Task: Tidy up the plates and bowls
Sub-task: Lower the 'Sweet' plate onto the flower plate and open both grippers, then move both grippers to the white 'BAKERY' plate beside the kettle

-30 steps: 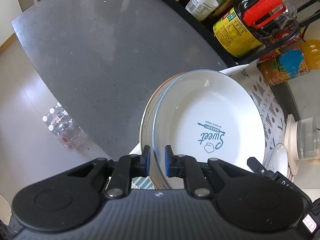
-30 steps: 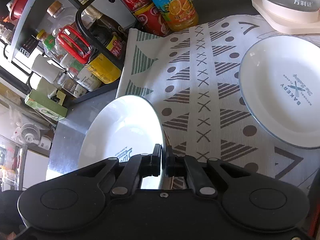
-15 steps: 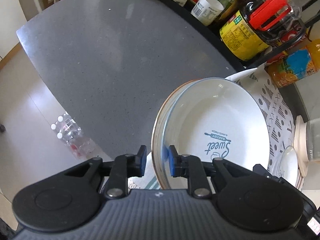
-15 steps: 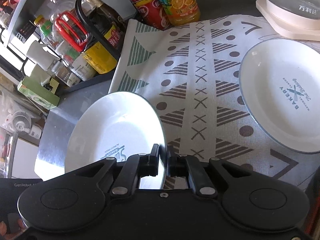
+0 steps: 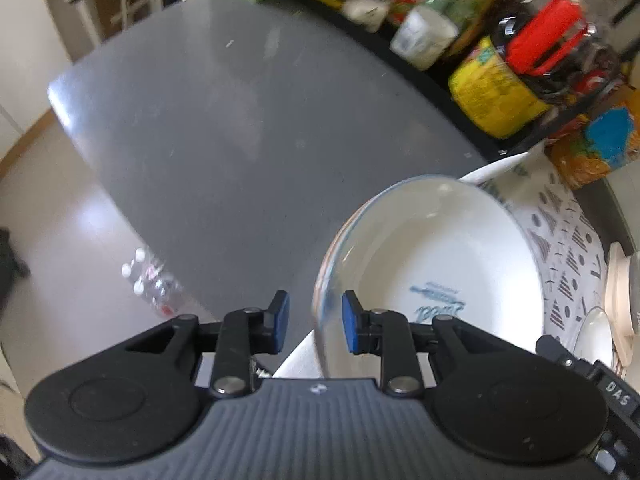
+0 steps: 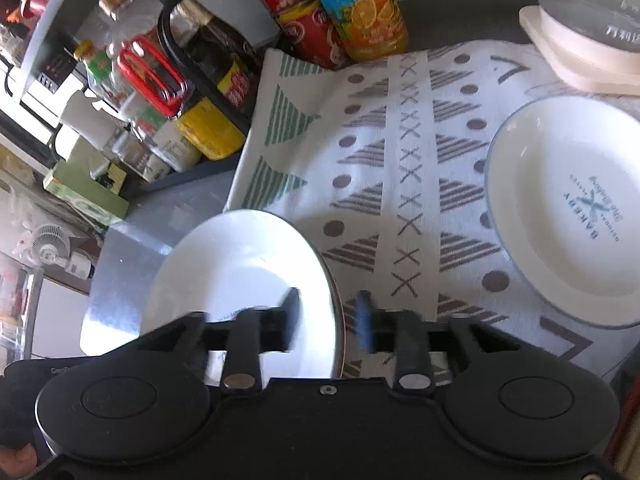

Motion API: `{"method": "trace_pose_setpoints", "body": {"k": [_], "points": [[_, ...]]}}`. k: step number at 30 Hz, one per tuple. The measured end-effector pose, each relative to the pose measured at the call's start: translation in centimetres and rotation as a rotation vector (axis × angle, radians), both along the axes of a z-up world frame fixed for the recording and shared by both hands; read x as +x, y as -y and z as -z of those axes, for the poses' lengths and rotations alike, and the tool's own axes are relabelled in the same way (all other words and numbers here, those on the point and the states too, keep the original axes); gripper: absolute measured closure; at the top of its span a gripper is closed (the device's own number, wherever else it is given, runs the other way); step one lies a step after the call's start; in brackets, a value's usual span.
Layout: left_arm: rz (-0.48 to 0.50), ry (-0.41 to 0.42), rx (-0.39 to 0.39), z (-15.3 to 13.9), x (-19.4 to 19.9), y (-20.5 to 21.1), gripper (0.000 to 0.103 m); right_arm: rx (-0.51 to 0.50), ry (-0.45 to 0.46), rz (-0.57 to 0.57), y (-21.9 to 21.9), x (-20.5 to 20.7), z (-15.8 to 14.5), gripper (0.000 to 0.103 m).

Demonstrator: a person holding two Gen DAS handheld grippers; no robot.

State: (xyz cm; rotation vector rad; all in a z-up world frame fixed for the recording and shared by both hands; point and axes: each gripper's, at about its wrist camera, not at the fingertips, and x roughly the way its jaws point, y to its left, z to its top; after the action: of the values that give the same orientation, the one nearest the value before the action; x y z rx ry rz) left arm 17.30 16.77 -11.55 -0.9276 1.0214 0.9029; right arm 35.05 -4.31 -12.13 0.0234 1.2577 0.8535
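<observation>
The left gripper (image 5: 311, 322) has its jaws opening; the rim of a white plate (image 5: 440, 264) stands in the gap between the blue pads (image 5: 352, 322), and neither pad is seen pressing on it. The plate sits on the near corner of a patterned cloth (image 5: 568, 240) at the edge of the grey table (image 5: 224, 136); it is round, so it has no long axis, and its hollow face points up; the blue print in its middle is blurred, with only a looping word half legible.

The right gripper (image 6: 329, 314) is also opening its jaws; the same plate (image 6: 236, 272) has its rim between the two fingers, which stand clear of it on either side and are smeared by motion.

A second plate (image 6: 572, 208) lies flat on the cloth (image 6: 400, 168), well apart to the right, face up; its print reads BAKERY, with smaller script beside it that cannot be made out. Beyond the cloth stand an orange juice bottle (image 6: 360, 12) with orange slices on its label, a red can (image 6: 316, 36) just beside it, and a glass jug (image 6: 592, 4) on a cream base bearing characters too cut off to read. The other gripper's body shows DAS (image 5: 618, 390) in white letters.
</observation>
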Motion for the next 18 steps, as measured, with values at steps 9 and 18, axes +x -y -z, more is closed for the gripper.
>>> {"method": "trace_pose_setpoints", "body": {"k": [9,18], "points": [[0.058,0.046,0.064,-2.9,3.8,0.6,0.051,0.031,0.030,0.088,2.5,2.4,-2.2,0.034],[0.168,0.093,0.025,-2.9,8.9,3.2,0.046,0.055,0.059,0.212,5.6,5.3,-4.2,0.023]]}}
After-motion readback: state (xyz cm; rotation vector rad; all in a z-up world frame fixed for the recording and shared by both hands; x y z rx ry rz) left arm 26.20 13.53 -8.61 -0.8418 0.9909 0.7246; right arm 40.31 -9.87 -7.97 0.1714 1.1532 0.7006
